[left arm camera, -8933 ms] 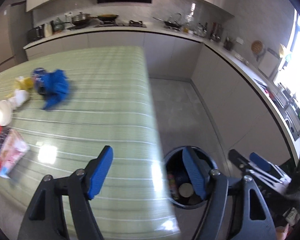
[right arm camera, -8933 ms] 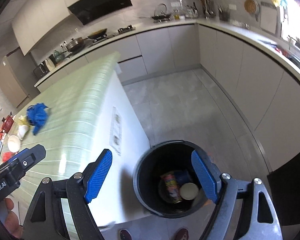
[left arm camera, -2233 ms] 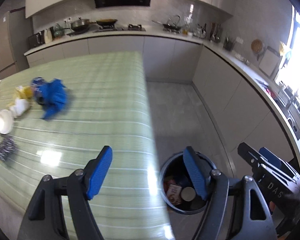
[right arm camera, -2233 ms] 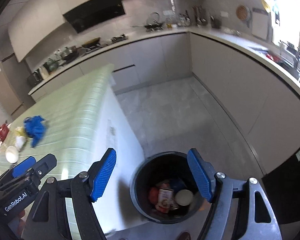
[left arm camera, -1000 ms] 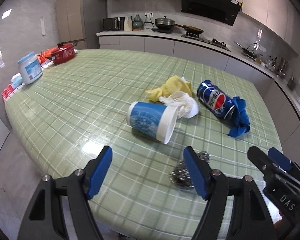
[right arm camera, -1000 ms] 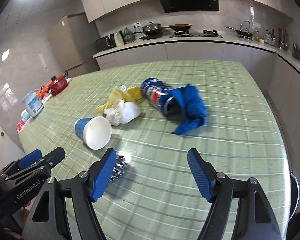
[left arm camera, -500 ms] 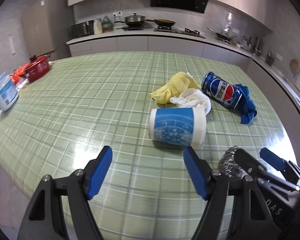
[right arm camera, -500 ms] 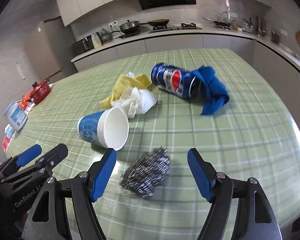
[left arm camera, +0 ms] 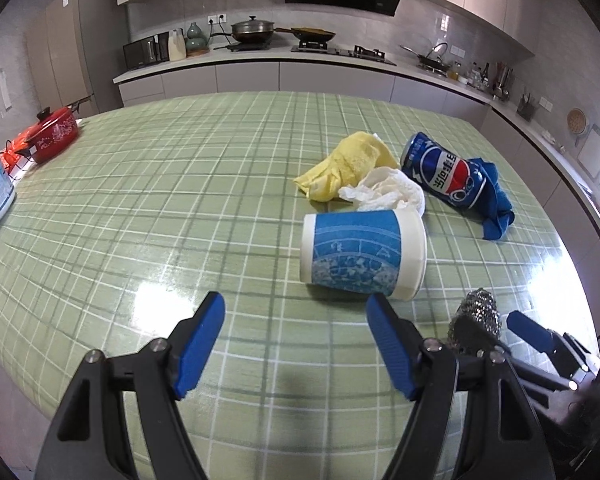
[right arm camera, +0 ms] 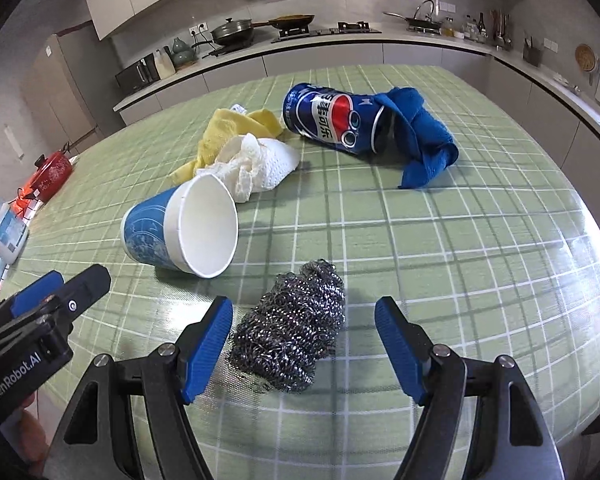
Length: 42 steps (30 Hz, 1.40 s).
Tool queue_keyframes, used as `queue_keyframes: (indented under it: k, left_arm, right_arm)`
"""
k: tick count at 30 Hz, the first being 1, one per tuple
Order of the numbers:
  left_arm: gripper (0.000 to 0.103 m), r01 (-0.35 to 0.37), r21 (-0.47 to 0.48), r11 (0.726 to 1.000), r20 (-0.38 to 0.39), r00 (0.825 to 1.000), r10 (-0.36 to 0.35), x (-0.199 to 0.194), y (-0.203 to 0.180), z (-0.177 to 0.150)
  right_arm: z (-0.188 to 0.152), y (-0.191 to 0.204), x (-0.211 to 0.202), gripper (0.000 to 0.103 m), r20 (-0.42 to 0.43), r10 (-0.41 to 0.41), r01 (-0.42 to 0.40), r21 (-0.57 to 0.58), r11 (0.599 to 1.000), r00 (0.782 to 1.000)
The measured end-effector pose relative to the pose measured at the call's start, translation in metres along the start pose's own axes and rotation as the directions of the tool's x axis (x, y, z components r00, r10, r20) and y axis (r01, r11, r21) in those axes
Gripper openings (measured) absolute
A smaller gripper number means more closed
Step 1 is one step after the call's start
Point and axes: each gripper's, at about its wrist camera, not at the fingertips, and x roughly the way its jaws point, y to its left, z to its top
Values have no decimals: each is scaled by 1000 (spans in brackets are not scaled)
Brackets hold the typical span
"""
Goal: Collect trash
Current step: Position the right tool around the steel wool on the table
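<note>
Two grippers are held with fingers apart and nothing clamped. The right gripper [right arm camera: 304, 340] is placed around the steel scourer [right arm camera: 290, 330] on the table [right arm camera: 480, 248]; the left gripper [left arm camera: 296, 340] is aimed just short of the paper cup [left arm camera: 362, 256]. Farther off lie a tissue [right arm camera: 260, 170], yellow cloth [left arm camera: 348, 166], soda can [right arm camera: 332, 118] and blue cloth [right arm camera: 420, 136]. The springy scourer could be squeezed out sideways if gripped off-centre; the cup might be rolled away.

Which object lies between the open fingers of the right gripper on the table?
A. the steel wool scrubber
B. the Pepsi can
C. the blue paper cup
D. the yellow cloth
A: in the right wrist view, the steel wool scrubber sits between the fingers of the open right gripper, while the other items lie farther away.
</note>
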Motion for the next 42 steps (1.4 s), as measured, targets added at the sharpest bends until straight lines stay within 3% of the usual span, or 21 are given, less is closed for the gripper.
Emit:
queue_keyframes:
  k: [4,8,12,15,19,23,29,37,42]
  left_arm:
    - [75,1,-2,1000,-4,1000,-1,2,-1,1]
    - [75,3,-18,1000,-13,1000,-3,5,0,3]
    - [75,3,-20,1000,-9,1000,-3,5,-1,4]
    - [75,3,-20,1000,-11,1000,-3,6,-2,5]
    - [75,-2,-21,1000,-7,1000,2,5,-2,6]
    - [75,-16,-30,999,-3,1000,16,3,4,7]
    - [75,-70,-77,995,18,997,71,-8,31,9]
    - [75,-151,-168,974,10,988,155,-14,82,4]
    - [75,-165,-186,969,-5,986,167,-13,98,-4]
  right_arm:
    - [-1,-2,5,74,-16,5,-5,-2,1000,1000]
    - [0,0,8,57,-29,11,-12,-18,1000,1000]
    - [2,-2,11,53,-34,17,-17,-17,1000,999]
    - [5,-6,10,53,-19,-7,6,-20,1000,1000]
    - [9,-11,9,63,-27,-1,1,-14,1000,1000]
    - [13,-7,-2,63,20,14,-13,-28,1000,1000]
    - [25,18,-10,63,66,110,-105,-78,991,992]
    - [26,67,13,63,14,211,-206,-162,965,977]
    - [18,86,17,63,-14,244,-242,-179,954,970]
